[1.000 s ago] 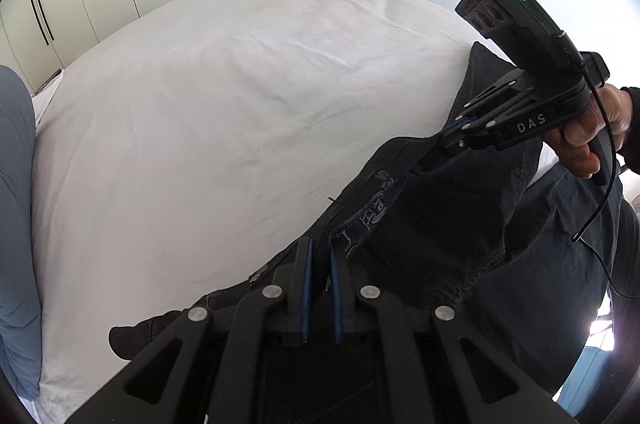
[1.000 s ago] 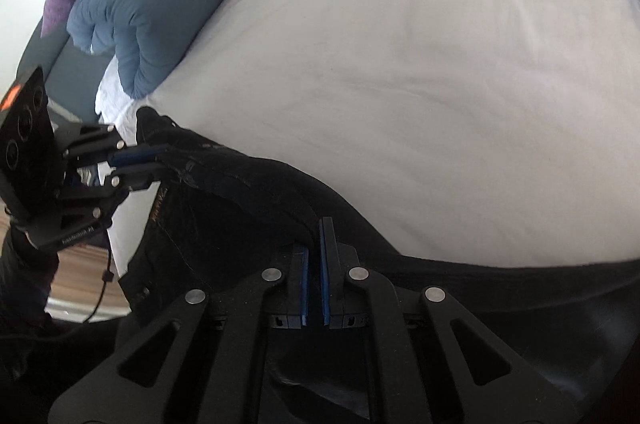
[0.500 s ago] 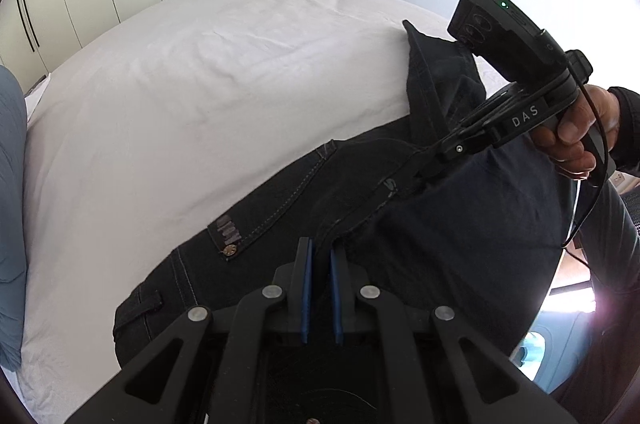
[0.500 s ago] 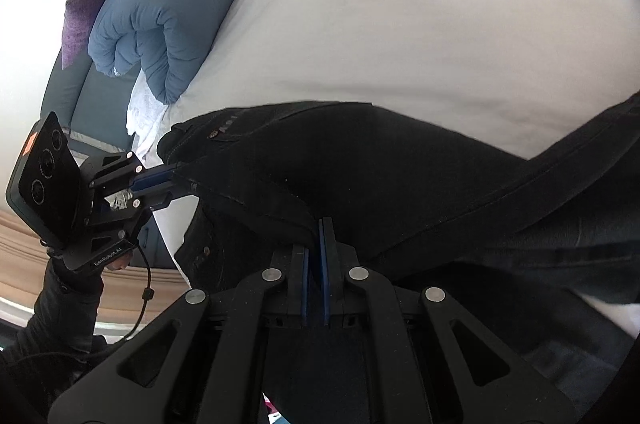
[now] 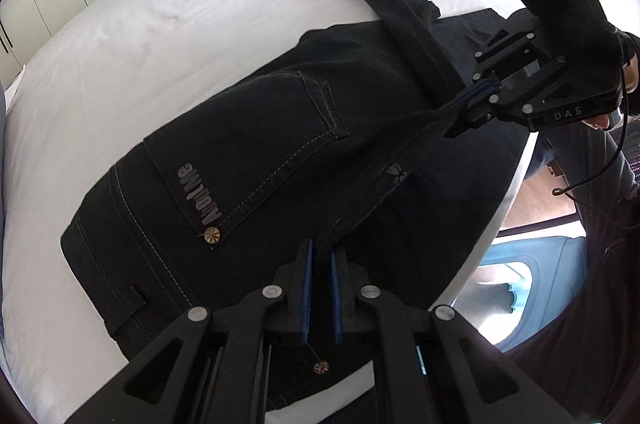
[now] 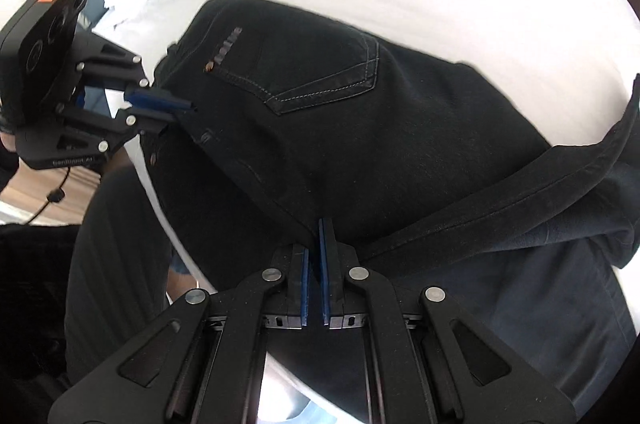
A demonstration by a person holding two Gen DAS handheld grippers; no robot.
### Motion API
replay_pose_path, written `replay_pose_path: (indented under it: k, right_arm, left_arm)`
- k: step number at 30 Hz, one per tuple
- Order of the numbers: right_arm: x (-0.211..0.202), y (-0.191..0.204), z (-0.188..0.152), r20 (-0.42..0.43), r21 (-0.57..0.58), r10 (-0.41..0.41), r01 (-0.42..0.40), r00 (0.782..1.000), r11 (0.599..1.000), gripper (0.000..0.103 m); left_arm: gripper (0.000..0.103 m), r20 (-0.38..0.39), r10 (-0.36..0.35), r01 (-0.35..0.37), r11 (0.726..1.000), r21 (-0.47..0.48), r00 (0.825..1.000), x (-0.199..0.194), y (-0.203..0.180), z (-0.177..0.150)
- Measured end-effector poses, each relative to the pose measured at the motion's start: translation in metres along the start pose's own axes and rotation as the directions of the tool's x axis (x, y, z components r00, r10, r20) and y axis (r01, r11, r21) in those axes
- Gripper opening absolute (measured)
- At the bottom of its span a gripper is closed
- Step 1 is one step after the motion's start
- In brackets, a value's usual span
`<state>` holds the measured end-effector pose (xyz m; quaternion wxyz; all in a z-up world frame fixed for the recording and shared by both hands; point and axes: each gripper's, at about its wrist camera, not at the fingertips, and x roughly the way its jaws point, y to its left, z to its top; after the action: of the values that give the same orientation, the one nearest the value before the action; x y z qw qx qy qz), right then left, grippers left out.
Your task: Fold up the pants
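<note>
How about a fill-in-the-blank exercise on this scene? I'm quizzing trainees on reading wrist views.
1. The pants lie on a ____ sheet.
2. The left gripper is ____ on the pants.
3. The pocket showing on top is a ____ pocket.
4. The right gripper pinches the pants, so both grippers hold ____ garment.

Missing words: white; shut; back; the same

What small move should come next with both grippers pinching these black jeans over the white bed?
Probably lower both together and lay the black denim jeans flat: the left gripper and right gripper each pinch an edge, and the fabric hangs taut above the white bedsheet.
</note>
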<state>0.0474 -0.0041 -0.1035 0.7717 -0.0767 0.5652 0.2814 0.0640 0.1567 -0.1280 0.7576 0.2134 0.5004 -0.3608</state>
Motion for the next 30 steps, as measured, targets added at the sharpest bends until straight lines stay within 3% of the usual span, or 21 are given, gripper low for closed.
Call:
replay_pose_path:
  k: [3,8,15,22,26,29,30]
  right_arm:
    - [0.002,0.022,-0.024,-0.01,-0.025,-0.008,0.008,1.0,1.0,0.004]
    - [-0.002,0.051,-0.056,-0.008,-0.105,-0.089,0.088,0.996,0.991,0.004]
    - [-0.007,0.081,-0.092,-0.025,-0.131,-0.119,0.115,0.993,0.985,0.004]
    - [0.0,0.115,-0.101,-0.036,-0.162,-0.152,0.144,0.988,0.976,0.004]
    - [0.011,0.12,-0.1,-0.054,-0.168,-0.165,0.154,0.985,0.974,0.004]
    - [0.019,0.115,-0.098,-0.044,-0.052,-0.12,0.117,0.992,0.992,0.005]
    - [0.018,0.113,-0.1,-0.038,-0.008,-0.094,0.094,0.995,0.996,0.005]
  left_arm:
    - [0.008,-0.01,-0.006,0.006,1.0,0.005,1.0,-0.003,-0.006,-0.011]
    - [0.008,-0.03,-0.007,0.009,0.998,0.056,1.0,-0.007,-0.017,-0.017]
    - [0.008,-0.045,-0.046,0.049,0.996,0.07,0.998,-0.002,-0.025,-0.028]
    - [0.009,-0.061,-0.035,0.04,0.995,0.09,0.998,0.009,-0.03,-0.037]
    - [0.018,-0.077,-0.056,0.061,0.997,0.057,0.995,0.016,-0.017,-0.042]
    - [0.025,-0.071,-0.064,0.065,0.998,0.022,0.995,0.015,-0.019,-0.044]
    - [0.033,-0.073,-0.056,0.058,0.998,0.019,0.996,0.013,-0.02,-0.044]
